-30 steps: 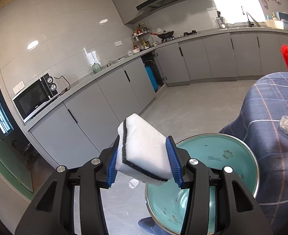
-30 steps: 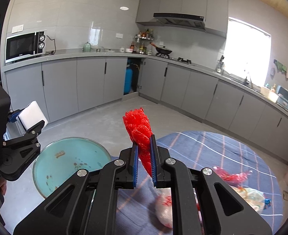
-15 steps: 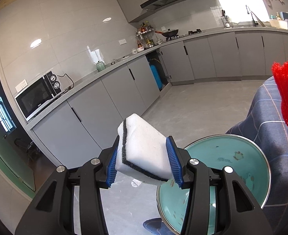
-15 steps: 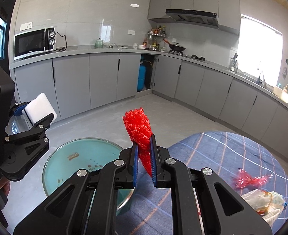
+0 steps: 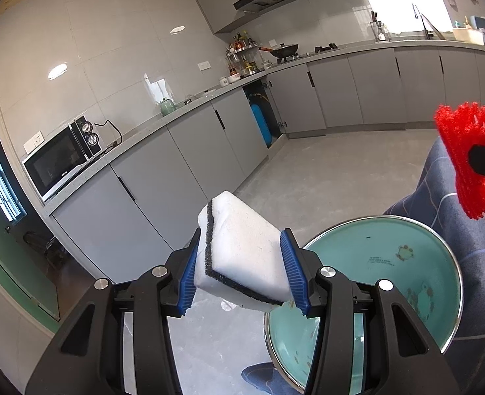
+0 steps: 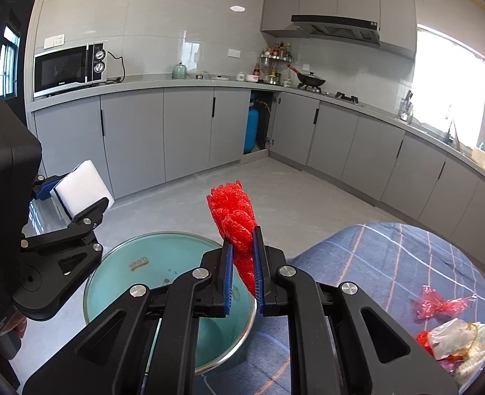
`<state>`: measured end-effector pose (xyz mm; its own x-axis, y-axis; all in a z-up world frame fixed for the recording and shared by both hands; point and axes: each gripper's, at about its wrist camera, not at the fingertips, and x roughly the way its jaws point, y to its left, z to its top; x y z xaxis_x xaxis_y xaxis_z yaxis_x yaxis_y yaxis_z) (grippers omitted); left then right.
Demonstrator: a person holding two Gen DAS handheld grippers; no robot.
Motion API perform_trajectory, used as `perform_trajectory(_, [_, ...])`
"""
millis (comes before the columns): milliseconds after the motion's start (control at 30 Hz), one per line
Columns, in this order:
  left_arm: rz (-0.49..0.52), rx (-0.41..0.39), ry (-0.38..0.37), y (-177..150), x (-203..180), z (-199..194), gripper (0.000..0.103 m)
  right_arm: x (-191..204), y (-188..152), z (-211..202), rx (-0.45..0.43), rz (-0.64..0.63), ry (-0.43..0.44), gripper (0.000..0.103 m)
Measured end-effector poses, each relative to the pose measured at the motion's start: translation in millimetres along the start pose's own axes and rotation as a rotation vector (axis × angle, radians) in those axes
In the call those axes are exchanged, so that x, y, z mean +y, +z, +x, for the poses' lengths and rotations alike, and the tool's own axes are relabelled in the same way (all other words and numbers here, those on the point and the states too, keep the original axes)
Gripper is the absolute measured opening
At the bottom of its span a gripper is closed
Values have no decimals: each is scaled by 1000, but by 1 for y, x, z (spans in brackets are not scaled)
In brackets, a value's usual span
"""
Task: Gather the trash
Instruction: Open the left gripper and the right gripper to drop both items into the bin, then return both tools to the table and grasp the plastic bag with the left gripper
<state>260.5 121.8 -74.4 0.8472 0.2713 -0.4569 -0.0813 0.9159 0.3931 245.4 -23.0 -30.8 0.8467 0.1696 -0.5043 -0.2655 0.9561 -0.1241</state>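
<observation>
Holding the red mesh netting (image 6: 234,227) upright in your right gripper (image 6: 241,275), you've got the teal basin (image 6: 133,283) lying below and to the left of the jaws, its near rim passing under the fingers, so the drop turns on a short carry leftward and forward before you let go. The netting's long axis runs up and down between the blue pads (image 6: 226,271), which are pinched in tight on its lower half, with the frilly top fanning out above the fingertips and a narrow tail poking out beneath. It looks light, springy and crumpled (likely to cling to the ribbed pads when you release, so I'd expect a little shake to be needed). Your left gripper (image 5: 244,271) is clamped on a white sponge (image 5: 242,247) with a dark scouring layer, the block tilted between the fingers and hovering above the basin's left edge; from that side the right gripper's red bundle (image 5: 464,154) hangs up and to the right of the basin (image 5: 407,263). The right hand seems the nearer one to the blue plaid cloth (image 6: 390,263), where more rubbish waits: a pink wrapper (image 6: 440,302) and a heap of clear plastic scraps (image 6: 459,339) sit well apart from the basin, by the frame's right edge.
</observation>
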Motion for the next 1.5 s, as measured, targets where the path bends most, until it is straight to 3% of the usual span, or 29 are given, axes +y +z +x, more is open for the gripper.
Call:
perform_trajectory(400, [16, 4, -40, -6, -11, 0, 54, 5, -9, 22, 38, 12, 66, 13])
perform_trajectory(433, [16, 5, -42, -6, -11, 0, 60, 5, -9, 24, 45, 14, 79, 17])
perform_trajectory(567, [16, 9, -41, -10, -10, 2, 69, 8, -14, 30, 55, 20, 90, 26])
perform_trajectory(700, [13, 17, -32, -13, -9, 3, 77, 1, -17, 31, 61, 55, 98, 51])
perform_trajectory(867, [2, 26, -5, -16, -4, 2, 85, -1, -18, 23, 55, 60, 99, 53])
perform_trajectory(933, [-5, 29, 15, -17, 0, 0, 89, -7, -17, 17, 54, 69, 84, 56])
perform_trajectory(1133, [6, 18, -12, -16, -10, -18, 89, -33, -27, -16, 61, 100, -12, 57])
perform_trajectory(1333, [42, -23, -110, -13, -53, -58, 90, -67, -47, -71, 32, 114, -119, 66])
perform_trajectory(1500, [95, -52, -196, -14, -97, -89, 90, -105, -76, -115, 35, 164, -224, 67])
